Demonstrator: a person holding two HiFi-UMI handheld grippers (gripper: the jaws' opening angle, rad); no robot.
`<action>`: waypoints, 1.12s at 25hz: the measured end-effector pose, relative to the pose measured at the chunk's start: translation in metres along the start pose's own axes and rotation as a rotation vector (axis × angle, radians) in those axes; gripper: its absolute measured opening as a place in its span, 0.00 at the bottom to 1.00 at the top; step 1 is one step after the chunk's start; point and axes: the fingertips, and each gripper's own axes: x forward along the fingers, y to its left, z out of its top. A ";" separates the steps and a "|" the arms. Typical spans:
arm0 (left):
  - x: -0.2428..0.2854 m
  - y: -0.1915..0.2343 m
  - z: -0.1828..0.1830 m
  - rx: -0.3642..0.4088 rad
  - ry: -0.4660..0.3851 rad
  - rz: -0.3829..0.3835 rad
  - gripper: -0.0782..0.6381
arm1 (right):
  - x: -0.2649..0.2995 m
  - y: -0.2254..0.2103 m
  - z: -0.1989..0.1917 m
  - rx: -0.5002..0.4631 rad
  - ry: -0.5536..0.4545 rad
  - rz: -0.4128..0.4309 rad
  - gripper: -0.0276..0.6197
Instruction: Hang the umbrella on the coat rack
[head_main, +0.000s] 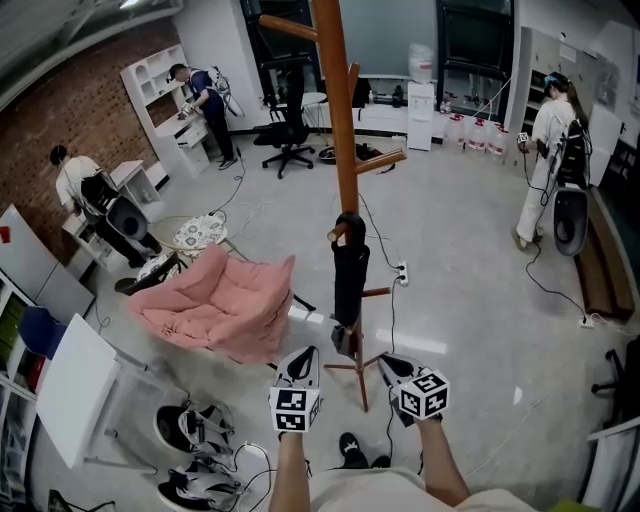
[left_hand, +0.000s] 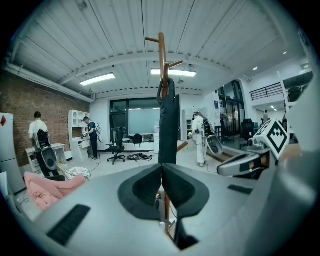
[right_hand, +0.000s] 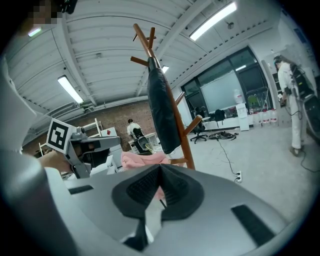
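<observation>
Holding both tongs out in front of you, you have the left gripper (head_main: 304, 356) (left_hand: 162, 169) and the right gripper (head_main: 386, 364) (right_hand: 160, 170) side by side, near each other but not touching. Your left gripper is clenched: its two dark pads meet along a single line with nothing between them. Your right gripper is clenched the same way and carries nothing.

The umbrella (head_main: 350, 275) (left_hand: 169, 130) (right_hand: 161, 107) is in neither gripper. Black and folded, it hangs on the coat rack (head_main: 335, 90) (left_hand: 161, 50) (right_hand: 186, 145). Its curved handle is hooked at a peg partway up the wooden pole, and its body drops straight down alongside the pole. It sits directly ahead of your left gripper's tips, in the centre of the left gripper view. From your right gripper it is ahead of the tips and a little to the left. It is well apart from both. The rack's foot stands on the floor (head_main: 460, 260) between your two grippers, just beyond their tips.

A pink cushion (head_main: 225, 300) (left_hand: 45, 187) (right_hand: 142, 160) lies on the floor to the left of your left gripper, farther out than its tips. A white power strip (head_main: 402, 272) rests on the floor past the rack, ahead of your right gripper. A person in white (head_main: 545, 150) stands far off to the right of your right gripper.
</observation>
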 end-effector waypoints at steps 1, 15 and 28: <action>0.000 -0.001 0.000 0.001 0.001 -0.004 0.12 | 0.000 0.000 0.000 0.000 -0.001 -0.002 0.05; 0.003 -0.002 -0.001 -0.037 -0.001 -0.013 0.12 | 0.002 0.002 0.005 -0.015 -0.005 0.015 0.05; -0.008 0.009 0.000 -0.042 0.003 0.029 0.12 | 0.006 0.010 0.006 -0.032 0.006 0.050 0.05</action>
